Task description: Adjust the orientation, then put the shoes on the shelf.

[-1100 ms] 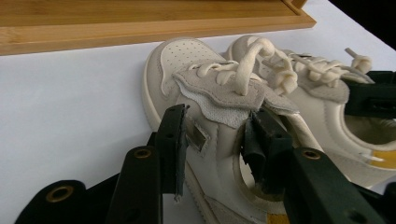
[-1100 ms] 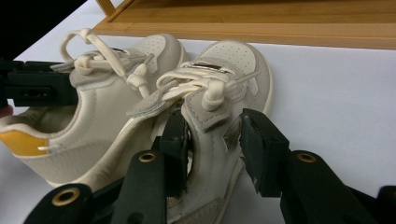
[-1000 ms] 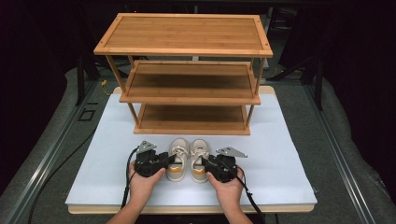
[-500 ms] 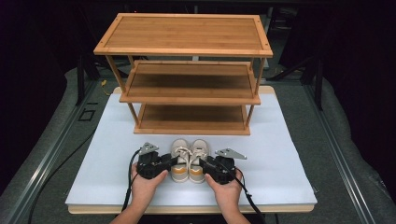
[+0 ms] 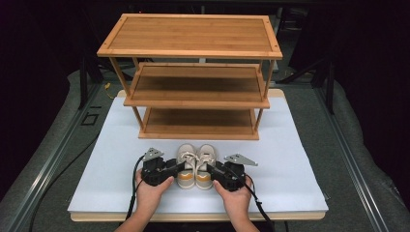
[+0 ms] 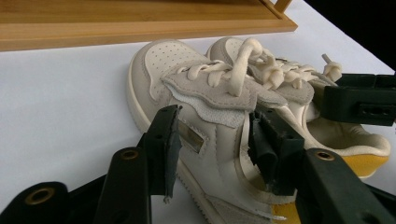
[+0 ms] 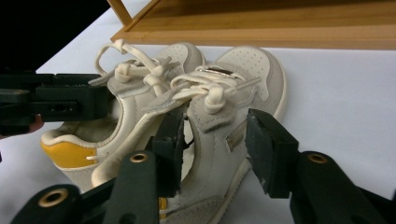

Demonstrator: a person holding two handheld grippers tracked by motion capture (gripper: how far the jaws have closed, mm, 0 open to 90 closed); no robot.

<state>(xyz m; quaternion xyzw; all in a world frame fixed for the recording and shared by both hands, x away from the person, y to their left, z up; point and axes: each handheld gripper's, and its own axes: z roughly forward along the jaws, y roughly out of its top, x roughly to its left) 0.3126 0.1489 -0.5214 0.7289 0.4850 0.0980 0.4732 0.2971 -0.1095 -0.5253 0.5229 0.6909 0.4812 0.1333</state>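
The left gripper (image 6: 212, 140) is straddling the outer wall of the left shoe (image 6: 187, 107), one jaw outside by the metal tag and one inside the collar. Its jaws have just been opening, and a gap is showing at the outer pad, so nothing is being clamped. The right gripper (image 7: 215, 140) is sitting the same way on the right shoe (image 7: 233, 98), its jaws likewise parted and just widened, with the shoe's wall loose between them. Both shoes are resting on the white board (image 5: 300, 159), touching each other, directly ahead of the jaws, and the wooden rack (image 5: 198, 130) is standing just beyond their toes. As I judge it, the inner jaws are risking a snag on collar or laces when pulled away, dragging or tipping a shoe.
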